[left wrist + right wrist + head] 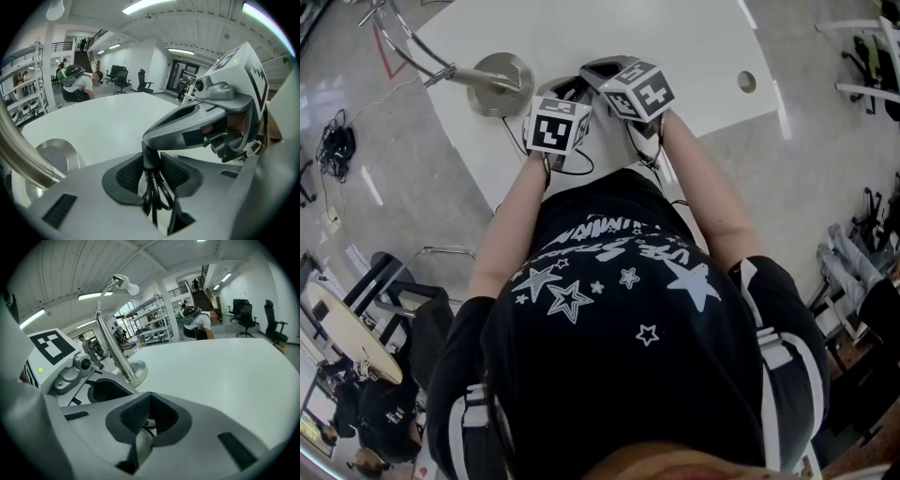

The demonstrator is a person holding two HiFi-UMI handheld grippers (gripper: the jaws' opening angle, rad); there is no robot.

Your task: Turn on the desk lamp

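We are losing the lamp (500, 84) head past the head view's top-left edge. In the left gripper view its pole (23, 161) is blurring and running off left. From above, cubes (558, 127) are hiding the left gripper (152, 171) and right gripper (150, 416) jaws. Far people (77, 84) are showing too small.

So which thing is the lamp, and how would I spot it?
Find the big white table. Near its left edge in the head view stands the lamp. It is the only shiny metal thing there: a round base with a silver pole that bends over at the top to a bare white bulb.
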